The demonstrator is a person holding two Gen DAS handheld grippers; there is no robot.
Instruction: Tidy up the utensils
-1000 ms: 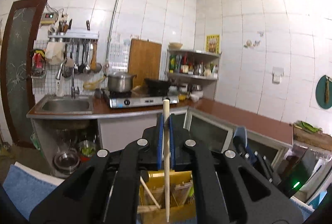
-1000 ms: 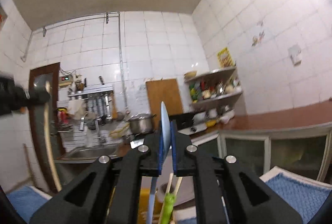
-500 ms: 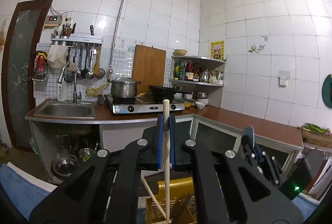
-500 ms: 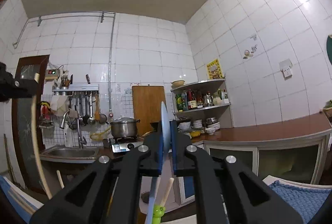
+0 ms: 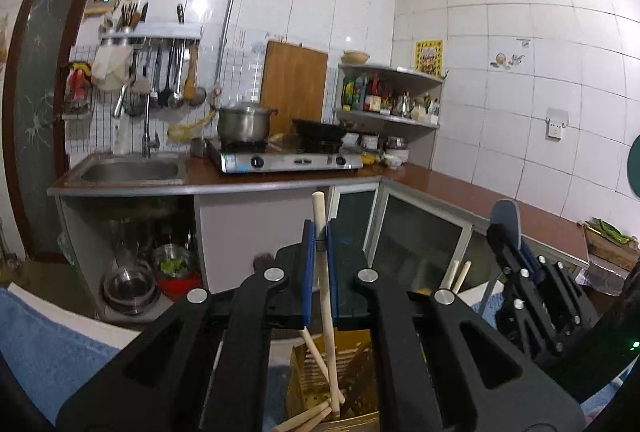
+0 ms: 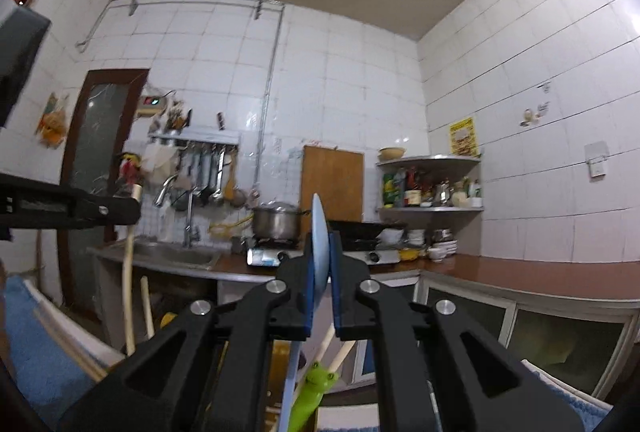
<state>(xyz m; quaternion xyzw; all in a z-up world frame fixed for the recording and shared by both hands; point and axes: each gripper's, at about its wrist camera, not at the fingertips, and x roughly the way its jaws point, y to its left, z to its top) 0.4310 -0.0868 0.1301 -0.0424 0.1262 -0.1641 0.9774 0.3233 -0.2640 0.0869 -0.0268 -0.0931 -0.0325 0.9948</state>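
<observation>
In the left wrist view, the left gripper (image 5: 320, 244) has its fingers pressed narrow on a wooden stick (image 5: 325, 296), held near its top end, so the round tip stands out at 12 o'clock above the pads. The stick runs down toward 6 o'clock, and its lower end is inside a yellow holder (image 5: 340, 384), where other wooden sticks lie crossed at the bottom. At 3 o'clock the right gripper (image 5: 510, 232) shows, with a blue-grey flat piece rising from it. Far behind are the sink (image 5: 132, 169) at 10 o'clock and the stove (image 5: 288, 159) near 12 o'clock. In the right wrist view, the right gripper (image 6: 320, 260) is closed on a thin blue-grey utensil (image 6: 318, 240), seen edge-on; its handle goes down to 6 o'clock. Beside the handle stands a green frog piece (image 6: 316, 388), and two wooden sticks lean at 5 o'clock. At 9 o'clock the left gripper (image 6: 120, 209) comes in with its stick hanging down. I judge the stick is light, stiff and a little smooth, so the hold near the top lets it swing; a grip nearer the middle would guide it better. The blue utensil looks thin and light, maybe plastic, and it may turn between the pads if it is held only by the flat end.
</observation>
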